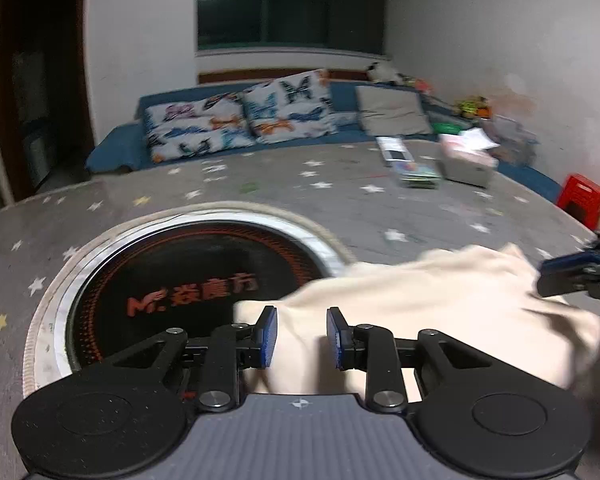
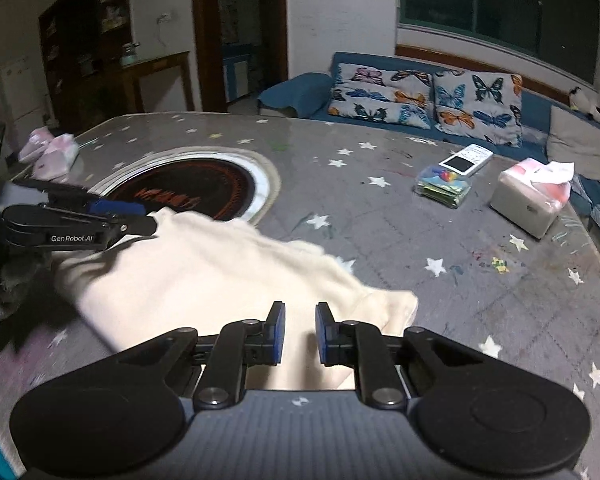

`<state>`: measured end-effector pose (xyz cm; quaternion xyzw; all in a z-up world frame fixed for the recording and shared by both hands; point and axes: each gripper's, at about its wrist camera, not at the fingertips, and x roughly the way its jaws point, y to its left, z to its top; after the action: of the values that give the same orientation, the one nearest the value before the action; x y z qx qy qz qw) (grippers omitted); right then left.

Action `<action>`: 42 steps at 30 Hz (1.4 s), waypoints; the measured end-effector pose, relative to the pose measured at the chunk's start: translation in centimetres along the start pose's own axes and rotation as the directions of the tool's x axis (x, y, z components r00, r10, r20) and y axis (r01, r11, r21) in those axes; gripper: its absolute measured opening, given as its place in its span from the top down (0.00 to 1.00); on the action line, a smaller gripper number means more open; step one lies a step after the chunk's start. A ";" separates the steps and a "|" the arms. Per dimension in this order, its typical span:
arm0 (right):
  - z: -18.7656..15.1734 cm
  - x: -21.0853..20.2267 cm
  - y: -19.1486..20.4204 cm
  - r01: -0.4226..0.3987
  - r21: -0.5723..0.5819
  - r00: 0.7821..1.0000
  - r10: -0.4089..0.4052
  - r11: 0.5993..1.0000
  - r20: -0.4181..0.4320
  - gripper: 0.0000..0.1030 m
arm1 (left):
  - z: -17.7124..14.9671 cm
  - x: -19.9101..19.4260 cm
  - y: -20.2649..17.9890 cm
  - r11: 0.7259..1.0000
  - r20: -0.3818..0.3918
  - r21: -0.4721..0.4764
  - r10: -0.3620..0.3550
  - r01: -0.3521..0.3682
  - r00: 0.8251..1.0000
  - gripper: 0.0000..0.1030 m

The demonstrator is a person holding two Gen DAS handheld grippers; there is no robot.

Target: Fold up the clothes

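Observation:
A cream garment lies bunched on the grey star-patterned table, its far edge overlapping the round black inset cooktop. My left gripper is over the garment's left end, its blue pads apart with cloth showing in the gap. It also appears from the side as the left gripper at the cloth's far corner. Over the near right end, my right gripper has its pads apart too, cloth between them. At the frame's right edge the right gripper touches the cream garment.
A tissue box, a small device and a packet of coloured items sit on the table's far right. Pink packets lie far left. Behind the table are a blue sofa with butterfly cushions and a red stool.

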<state>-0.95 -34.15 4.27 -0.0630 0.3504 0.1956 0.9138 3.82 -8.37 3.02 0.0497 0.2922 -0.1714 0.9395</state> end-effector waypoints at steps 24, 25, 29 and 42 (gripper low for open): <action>-2.7 -2.1 5.3 -0.033 -0.124 0.999 0.035 0.992 0.010 0.86 | -2.4 -4.1 -7.7 0.973 0.022 0.160 -0.170 0.164 0.985 0.70; -3.0 -1.8 5.4 -0.028 -0.128 1.000 0.028 0.991 0.001 0.86 | -2.7 -3.8 -7.9 0.972 0.014 0.165 -0.170 0.166 0.985 0.70; -4.5 -1.0 5.9 -0.006 -0.158 1.000 0.006 0.987 -0.001 0.86 | -3.8 -3.2 -8.3 0.968 -0.009 0.187 -0.168 0.167 0.986 0.70; -4.9 -2.6 3.4 -0.006 -0.052 1.000 0.004 0.999 -0.026 0.86 | -3.7 -3.9 -7.6 0.975 0.006 0.164 -0.154 0.151 0.988 0.69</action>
<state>-7.10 -33.13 2.44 -0.0882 0.3574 0.2060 0.9067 -3.82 -13.63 2.24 0.1021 0.2713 -0.2667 0.9192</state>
